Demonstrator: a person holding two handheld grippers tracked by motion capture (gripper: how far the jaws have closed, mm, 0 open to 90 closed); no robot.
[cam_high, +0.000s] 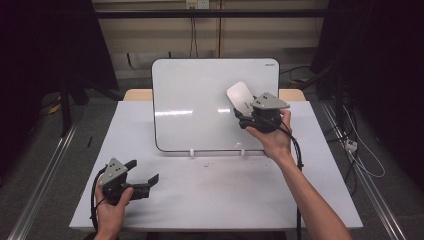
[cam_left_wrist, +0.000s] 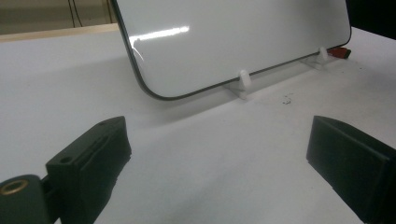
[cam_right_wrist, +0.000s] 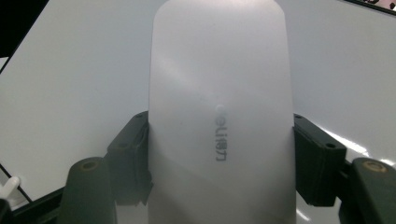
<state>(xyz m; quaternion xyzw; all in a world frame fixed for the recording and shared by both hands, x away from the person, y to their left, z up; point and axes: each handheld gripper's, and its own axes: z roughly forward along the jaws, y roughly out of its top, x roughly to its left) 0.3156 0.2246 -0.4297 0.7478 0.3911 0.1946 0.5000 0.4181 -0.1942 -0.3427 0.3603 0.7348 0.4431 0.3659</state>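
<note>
A white whiteboard (cam_high: 200, 100) leans back on two small white stands at the middle of the table. My right gripper (cam_high: 245, 112) is shut on a white oblong eraser (cam_high: 240, 96), held against the board's right part. In the right gripper view the eraser (cam_right_wrist: 219, 116) stands between the two black jaws, its flat back toward the camera, with the board (cam_right_wrist: 70, 84) behind it. My left gripper (cam_high: 142, 172) rests low at the table's front left, open, with nothing between its jaws. In the left gripper view its jaws frame the board's lower corner (cam_left_wrist: 154, 91) and a white stand (cam_left_wrist: 243, 79).
The white table (cam_high: 215, 195) ends in a front edge close to the left hand. A red-tipped object (cam_left_wrist: 343, 52) lies by the board's far stand. Cables (cam_high: 355, 145) trail on the floor at the right; dark stands flank the table.
</note>
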